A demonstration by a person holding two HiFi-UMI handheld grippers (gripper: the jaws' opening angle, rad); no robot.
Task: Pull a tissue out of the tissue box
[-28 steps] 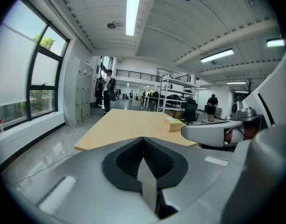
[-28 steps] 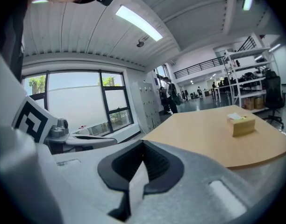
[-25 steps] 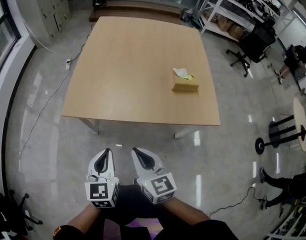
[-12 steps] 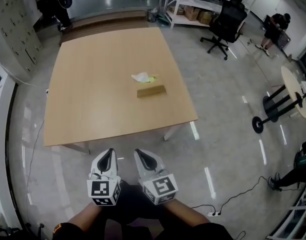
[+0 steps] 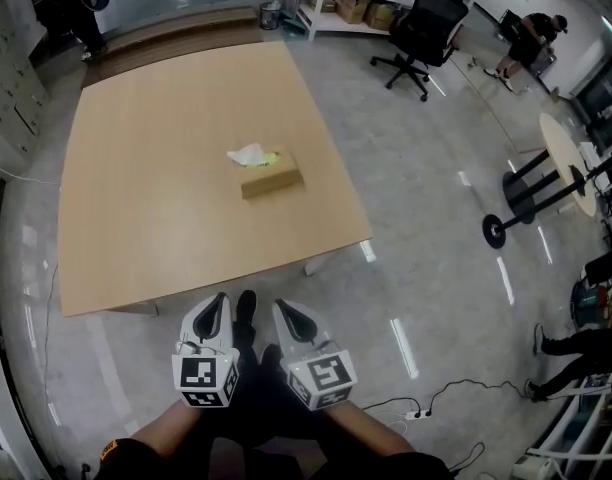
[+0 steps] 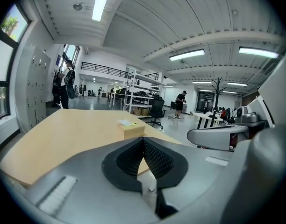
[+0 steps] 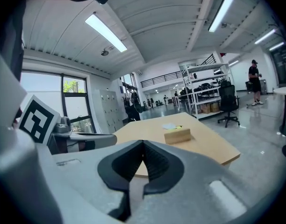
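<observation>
Polished grey floor (image 5: pixel 426 268) ringed the wooden tabletop (image 5: pixel 156 218). The tan tissue box (image 5: pixel 271 180) sat near its middle, well apart from both grippers, with a white tissue (image 5: pixel 248 154) standing out of its top. Your left gripper (image 5: pixel 217 302) and right gripper (image 5: pixel 284 308) hung side by side short of the tabletop's near edge. Both sets of fingers (image 6: pixel 130 158) were clenched on nothing.

You were in the approach, and the pull had not begun. To do it well, you would have closed in squarely and spread one gripper's fingers before reaching the box. Pinching the tissue high on its tuft and drawing it straight up looked the safest way. A cardboard box like this would probably lift with the tissue, so the other gripper could have pressed it down.

Against a second earlier, the box had slid from right of centre to left of centre in your head view. The near edge had also come closer to the grippers, which stayed clenched.
</observation>
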